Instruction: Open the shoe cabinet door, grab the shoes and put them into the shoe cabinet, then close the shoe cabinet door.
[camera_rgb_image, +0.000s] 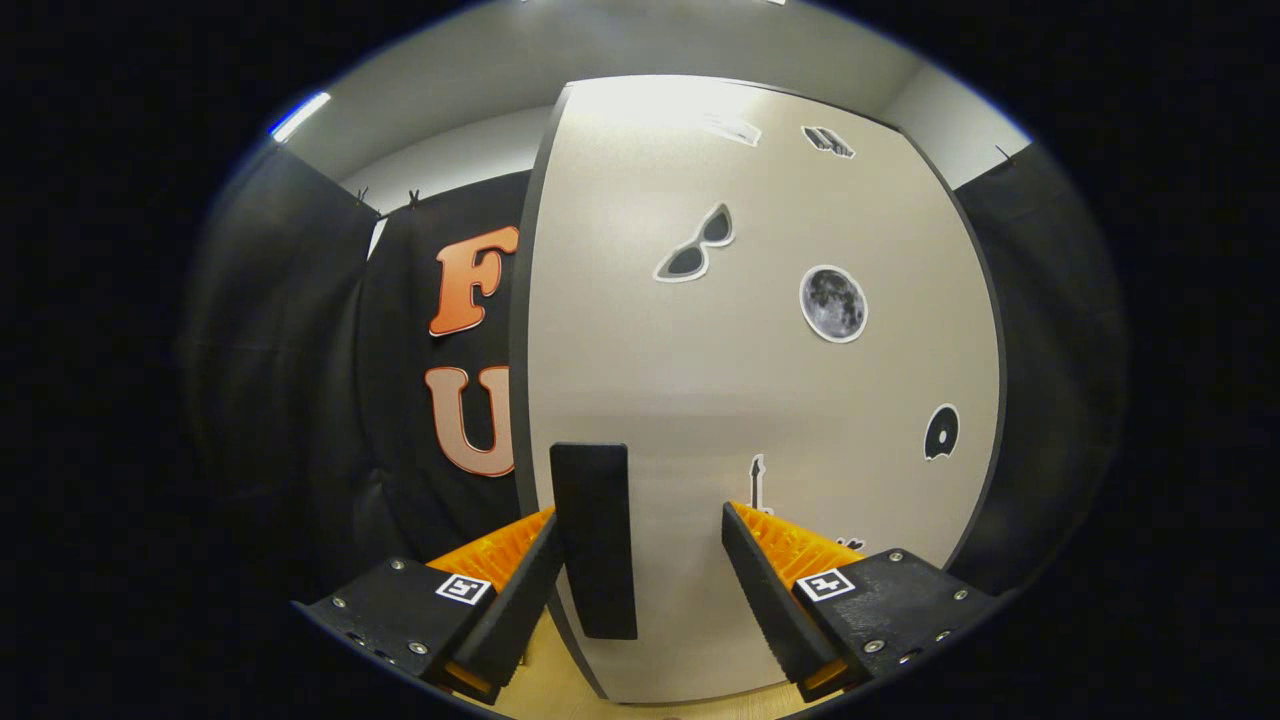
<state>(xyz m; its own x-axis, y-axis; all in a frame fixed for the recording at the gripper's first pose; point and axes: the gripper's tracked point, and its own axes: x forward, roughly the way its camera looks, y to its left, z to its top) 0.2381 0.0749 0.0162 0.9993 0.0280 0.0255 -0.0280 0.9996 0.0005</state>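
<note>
Flanking the black handle of the sticker-dotted cabinet door, the gripper stands open; no readable writing.

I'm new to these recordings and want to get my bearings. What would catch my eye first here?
The pale cabinet door stands right ahead, dotted with stickers: sunglasses high up, a moon beside them. A black handle on the door's near edge sits between the open jaws of the gripper, close to one finger, not yet clamped.
</note>
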